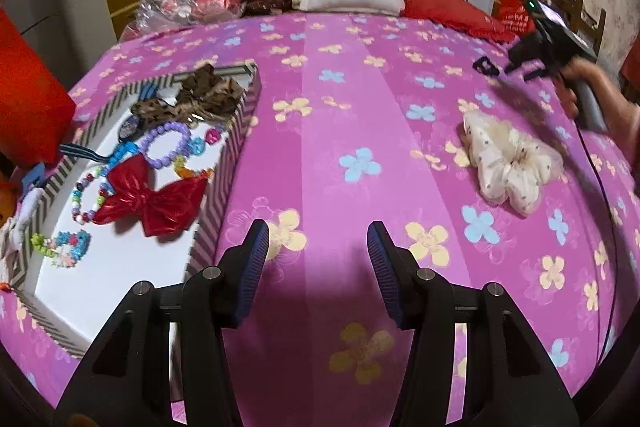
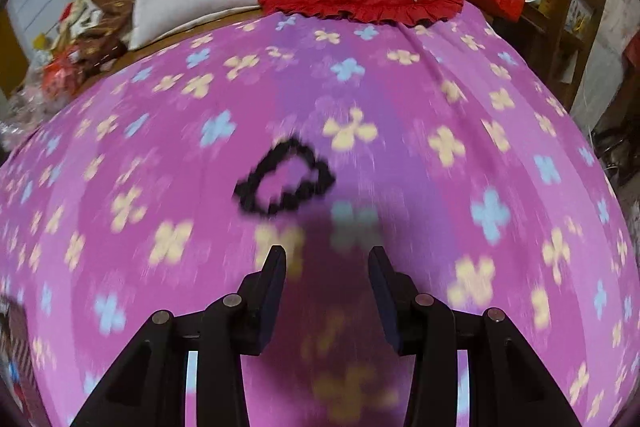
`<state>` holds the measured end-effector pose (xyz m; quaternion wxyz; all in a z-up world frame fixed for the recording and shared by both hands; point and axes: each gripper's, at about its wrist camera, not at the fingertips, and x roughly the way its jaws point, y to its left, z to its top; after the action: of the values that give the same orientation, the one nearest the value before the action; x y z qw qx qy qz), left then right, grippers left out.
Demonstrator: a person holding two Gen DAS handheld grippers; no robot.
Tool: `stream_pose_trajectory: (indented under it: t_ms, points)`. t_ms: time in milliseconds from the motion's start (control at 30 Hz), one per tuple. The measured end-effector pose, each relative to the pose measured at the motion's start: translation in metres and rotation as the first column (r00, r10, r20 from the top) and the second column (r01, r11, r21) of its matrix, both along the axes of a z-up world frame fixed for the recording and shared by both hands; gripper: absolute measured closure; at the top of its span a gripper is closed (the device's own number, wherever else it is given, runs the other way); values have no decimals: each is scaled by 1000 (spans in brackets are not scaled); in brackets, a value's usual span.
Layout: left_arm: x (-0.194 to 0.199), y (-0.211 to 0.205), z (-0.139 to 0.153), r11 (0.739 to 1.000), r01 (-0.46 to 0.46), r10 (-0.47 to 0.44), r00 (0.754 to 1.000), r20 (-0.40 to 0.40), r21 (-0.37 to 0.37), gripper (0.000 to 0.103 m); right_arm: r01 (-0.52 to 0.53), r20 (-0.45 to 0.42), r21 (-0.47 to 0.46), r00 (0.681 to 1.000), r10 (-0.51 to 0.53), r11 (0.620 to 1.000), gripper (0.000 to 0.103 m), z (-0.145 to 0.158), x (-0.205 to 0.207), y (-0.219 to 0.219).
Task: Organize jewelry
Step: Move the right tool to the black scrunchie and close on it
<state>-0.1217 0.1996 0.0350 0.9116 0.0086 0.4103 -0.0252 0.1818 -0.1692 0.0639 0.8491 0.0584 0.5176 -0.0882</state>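
On the bed [image 2: 400, 115], toward its right edge, a black beaded bracelet [image 2: 285, 177] lies just ahead of the right gripper [image 2: 327, 269], whose jaws are parted and empty. It is judged light, limp and slippery; one side of the loop should be pinched. The left gripper [image 1: 318, 247] is likewise released.

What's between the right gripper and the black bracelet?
Nothing: only bare pink floral bedsheet. In the right wrist view, the right gripper stands open and empty, short of the black bracelet.
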Motion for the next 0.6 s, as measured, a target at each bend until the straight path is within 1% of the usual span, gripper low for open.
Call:
stream_pose_trajectory:
  t_ms: [167, 233, 267, 300, 333, 367, 467, 533, 600]
  points:
    - [8, 1, -8, 1000, 9, -10, 999, -36, -20, 52, 36, -27, -32, 999, -36, 999, 62, -25, 42, -5]
    - [10, 2, -10, 999, 14, -16, 999, -44, -31, 52, 38, -3, -18, 999, -39, 999, 71, -27, 46, -5]
    - [11, 1, -11, 999, 16, -17, 999, -48, -32, 52, 28, 4, 17, 1000, -28, 999, 85, -27, 47, -5]
    - [11, 1, -12, 999, 17, -19, 999, -51, -28, 52, 19, 0, 31, 1000, -19, 999, 94, -27, 48, -3]
    - [12, 0, -13, 1000, 18, -20, 998, -54, -23, 52, 3, -6, 25, 1000, -3, 1000, 98, -26, 48, 1]
    - [12, -1, -14, 1000, 20, -21, 998, -58, -18, 52, -15, -14, 14, 1000, 16, 1000, 101, -26, 46, 5]
    - [12, -3, -14, 1000, 25, -25, 998, -56, -8, 52, -61, -27, 51, 998, 63, 997, 101, -26, 27, 13]
    - [12, -4, -14, 1000, 27, -27, 998, -54, -4, 52, -95, -29, 85, 995, 98, 992, 102, -23, 2, 17]
    - [12, -3, -15, 999, 27, -28, 998, -61, -17, 52, -131, -25, 117, 991, 135, 984, 102, -17, -26, 19]
